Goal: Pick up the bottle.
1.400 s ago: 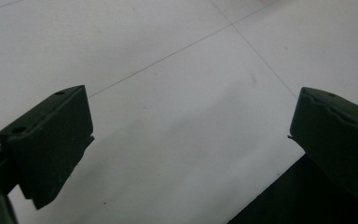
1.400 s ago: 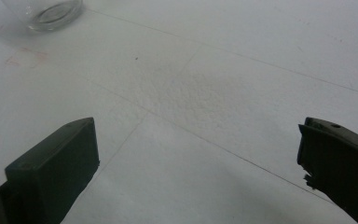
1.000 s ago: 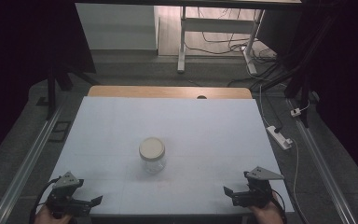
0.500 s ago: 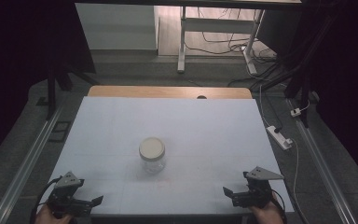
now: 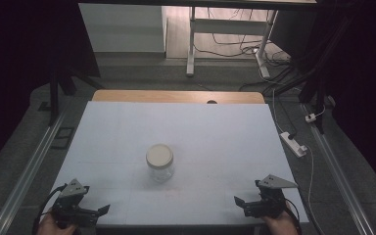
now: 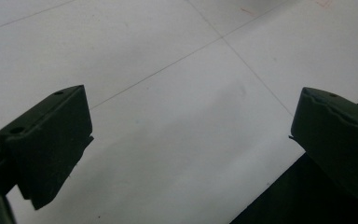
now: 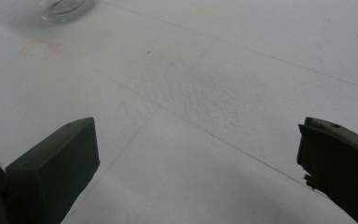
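Note:
A clear glass jar (image 5: pixel 159 163) with a cream lid stands upright near the middle of the white table (image 5: pixel 176 127); its base (image 7: pixel 61 8) peeks in at the top left of the right gripper view. My left gripper (image 5: pixel 100 210) rests at the front left corner, jaws wide apart with only bare table between them (image 6: pixel 191 140). At the front right corner sits my right gripper (image 5: pixel 239 202), also open and holding nothing (image 7: pixel 198 154). Both point inward, well short of the jar.
A wooden strip (image 5: pixel 176 96) borders the table's far edge. A white power strip (image 5: pixel 294 144) and cables lie on the floor to the right. Metal rails (image 5: pixel 24 181) run along both sides. A faint red smudge (image 7: pixel 39 48) marks the table near the jar.

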A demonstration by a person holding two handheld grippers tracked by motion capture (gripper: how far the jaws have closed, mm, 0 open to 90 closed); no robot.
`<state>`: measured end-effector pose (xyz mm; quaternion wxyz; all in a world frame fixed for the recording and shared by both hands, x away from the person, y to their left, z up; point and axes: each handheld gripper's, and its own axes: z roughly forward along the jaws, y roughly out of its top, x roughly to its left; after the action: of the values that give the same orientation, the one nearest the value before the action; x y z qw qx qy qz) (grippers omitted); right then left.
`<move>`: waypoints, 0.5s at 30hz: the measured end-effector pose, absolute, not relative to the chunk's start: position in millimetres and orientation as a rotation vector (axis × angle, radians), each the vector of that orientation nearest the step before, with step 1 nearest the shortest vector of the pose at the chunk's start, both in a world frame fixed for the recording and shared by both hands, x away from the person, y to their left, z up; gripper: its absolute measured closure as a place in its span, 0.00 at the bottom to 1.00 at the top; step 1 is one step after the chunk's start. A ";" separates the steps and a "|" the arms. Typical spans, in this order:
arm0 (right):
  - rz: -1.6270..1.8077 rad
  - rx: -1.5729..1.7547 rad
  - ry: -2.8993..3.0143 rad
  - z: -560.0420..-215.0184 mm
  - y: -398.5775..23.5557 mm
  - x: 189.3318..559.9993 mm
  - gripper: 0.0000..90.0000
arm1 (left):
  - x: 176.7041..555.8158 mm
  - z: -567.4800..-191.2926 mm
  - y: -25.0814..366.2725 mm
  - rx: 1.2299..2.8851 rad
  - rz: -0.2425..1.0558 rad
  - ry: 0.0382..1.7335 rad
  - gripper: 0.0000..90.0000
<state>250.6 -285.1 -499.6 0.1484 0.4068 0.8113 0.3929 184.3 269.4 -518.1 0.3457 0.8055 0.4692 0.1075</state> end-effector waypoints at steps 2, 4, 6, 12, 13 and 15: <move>1.127 1.168 2.335 -499.7 -284.8 250.6 0.00 | 184.4 -516.9 268.3 2.082 0.267 1.205 0.00; 1.126 1.167 2.336 -499.8 -284.7 250.7 0.00 | 184.3 -515.5 266.6 2.081 0.268 1.193 0.00; 1.125 1.164 2.338 -499.9 -284.5 250.7 0.00 | 184.3 -514.4 264.9 2.089 0.272 1.182 0.00; 1.122 1.162 2.342 -500.0 -284.0 250.7 0.00 | 185.4 -513.0 261.7 2.091 0.281 1.161 0.00; 1.120 1.159 2.344 -500.1 -283.9 250.9 0.00 | 185.8 -512.3 261.3 2.088 0.278 1.157 0.00; 1.119 1.156 2.348 -500.2 -283.6 250.9 0.00 | 186.8 -510.9 260.3 2.084 0.278 1.142 0.00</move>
<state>250.9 -283.6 -500.2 0.1472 0.4016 0.8159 0.3890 186.8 260.3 -510.9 0.3658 0.8108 0.4441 0.1080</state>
